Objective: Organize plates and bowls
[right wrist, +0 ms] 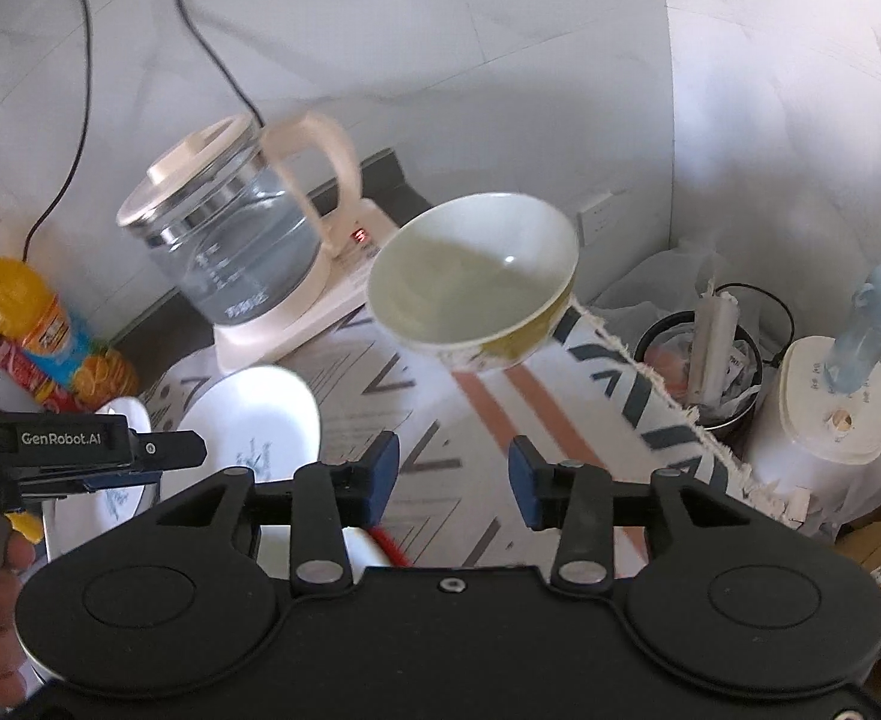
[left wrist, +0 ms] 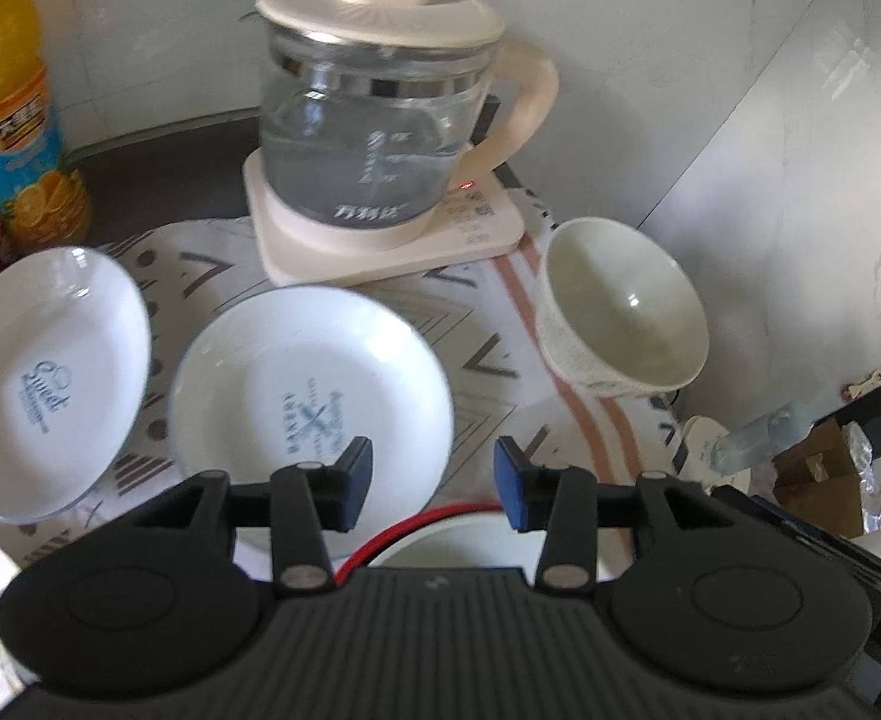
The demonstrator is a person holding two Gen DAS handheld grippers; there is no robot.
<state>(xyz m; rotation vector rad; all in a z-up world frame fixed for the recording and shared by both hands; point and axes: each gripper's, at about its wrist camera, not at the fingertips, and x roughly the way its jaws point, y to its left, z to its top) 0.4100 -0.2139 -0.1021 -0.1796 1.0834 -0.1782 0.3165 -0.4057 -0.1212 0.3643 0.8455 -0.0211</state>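
- White porcelain makes up the 2 shallow plates on the patterned cloth (left wrist: pixel 488 324): the plate with "BAKERY" lettering (left wrist: pixel 311 405) lies just ahead of the left gripper (left wrist: pixel 434 489), and the plate with "Sweet" lettering (left wrist: pixel 50 378) sits beside it on the left, close to it; whether their rims touch I cannot tell.
- Left gripper: its blue-padded fingers stand apart with nothing between them, above the near edge of the "BAKERY" plate.
- A red-rimmed bowl (left wrist: pixel 470 531) shows partly under the left gripper's body; most of it is hidden.
- The pale green bowl (left wrist: pixel 620 315) rests on the right part of the cloth, right of the kettle base; in the right wrist view it (right wrist: pixel 476 276) appears tilted and blurred.
- Right gripper (right wrist: pixel 455 477): fingers spread, empty, over the cloth and well short of the green bowl.
- In the right wrist view the left gripper (right wrist: pixel 158 453) reaches in from the left edge, over the plates.
- A glass kettle (left wrist: pixel 374 120) with a cream lid and handle stands on its cream base behind the plates.
- An orange drink bottle (left wrist: pixel 11 102) stands at far left.
- 1 bin (right wrist: pixel 704 360) and 1 white lidded container (right wrist: pixel 836 402) sit beyond the cloth's frayed right edge.
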